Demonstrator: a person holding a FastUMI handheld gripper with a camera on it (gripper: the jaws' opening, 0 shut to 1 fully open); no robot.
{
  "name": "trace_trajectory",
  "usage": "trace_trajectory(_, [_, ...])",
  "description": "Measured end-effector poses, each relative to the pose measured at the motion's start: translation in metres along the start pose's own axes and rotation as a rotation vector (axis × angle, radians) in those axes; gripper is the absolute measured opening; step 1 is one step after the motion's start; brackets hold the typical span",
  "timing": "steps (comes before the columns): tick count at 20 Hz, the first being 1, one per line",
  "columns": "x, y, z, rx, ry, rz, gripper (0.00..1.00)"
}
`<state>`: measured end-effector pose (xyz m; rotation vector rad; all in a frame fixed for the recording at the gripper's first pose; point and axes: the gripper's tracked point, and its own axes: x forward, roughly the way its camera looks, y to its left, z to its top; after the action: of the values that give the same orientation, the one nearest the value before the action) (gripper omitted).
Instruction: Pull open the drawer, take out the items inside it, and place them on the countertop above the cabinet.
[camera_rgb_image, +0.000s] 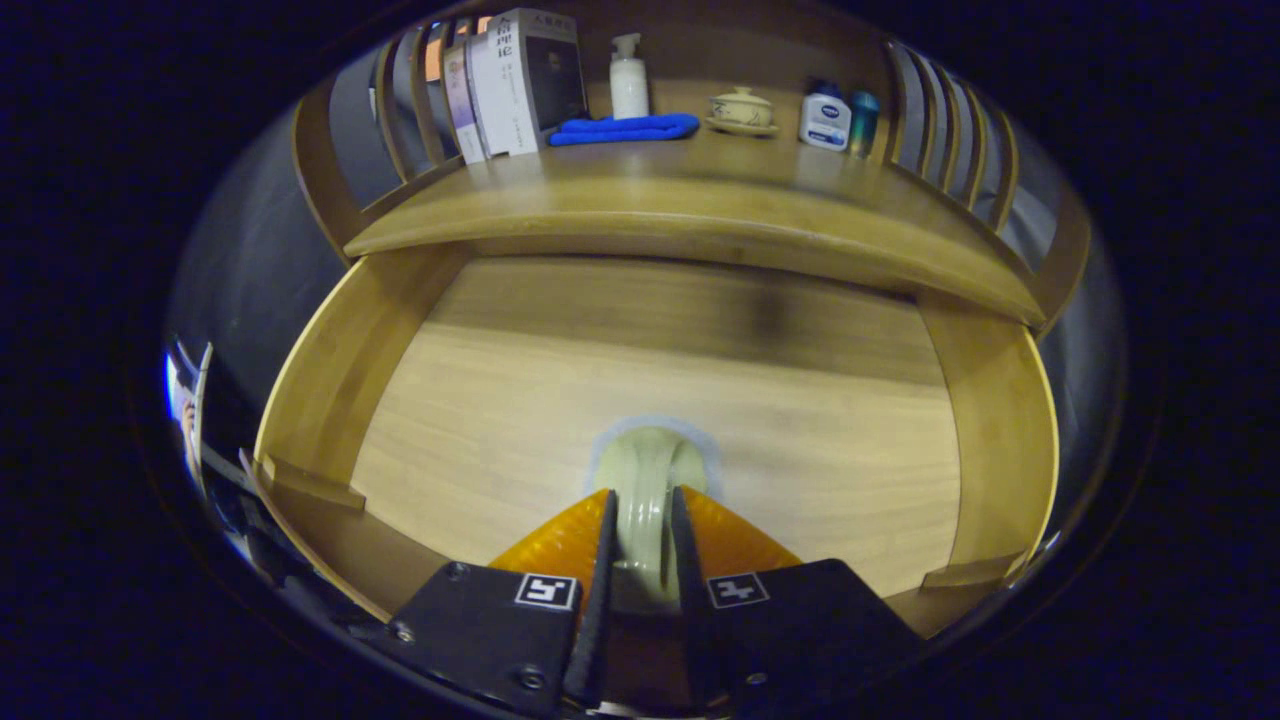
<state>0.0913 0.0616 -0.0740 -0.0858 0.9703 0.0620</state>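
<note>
Gripper view: a pale ceramic piece (648, 480), its rim edge-on and most likely a lid or small dish, sits clamped between the tongs (640, 535), both fingers pressing its sides, above the floor of the open drawer (660, 400). Whether it is already lifted clear of the drawer floor or just touching it cannot be told. An orange item (560, 550) shows just beside and under the fingers, partly hidden by them; what it is cannot be made out.

By this evidence the drawer is fully pulled out, so the first step is done, and the take-out step is under way. Apart from the ceramic piece and the orange item, the visible drawer floor is bare wood.

Beyond the drawer, the bench (690, 200) above the cabinet carries books (515, 85), a folded blue cloth (625, 128), a pump bottle (629, 80), a lidded cup on a saucer (741, 110) and two small bottles (838, 120). Bare wood along its front edge offers room. Left to do, in all likelihood: carry the ceramic piece up onto the bench, then deal with the orange item.
</note>
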Motion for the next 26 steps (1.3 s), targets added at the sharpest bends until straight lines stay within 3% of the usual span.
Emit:
trace_trajectory(1, [0.001, -0.002, 0.002, -0.01, -0.008, -0.007, 0.24])
trace_trajectory(3, [-0.001, 0.002, 0.004, -0.017, -0.018, 0.01, 0.2])
trace_trajectory(12, [-0.06, -0.007, 0.051, -0.049, -0.135, -0.025, 0.19])
trace_trajectory(18, [-0.1, -0.006, 0.112, -0.023, -0.241, -0.028, 0.19])
trace_trajectory(26, [-0.073, -0.009, 0.191, 0.055, -0.24, 0.0, 0.19])
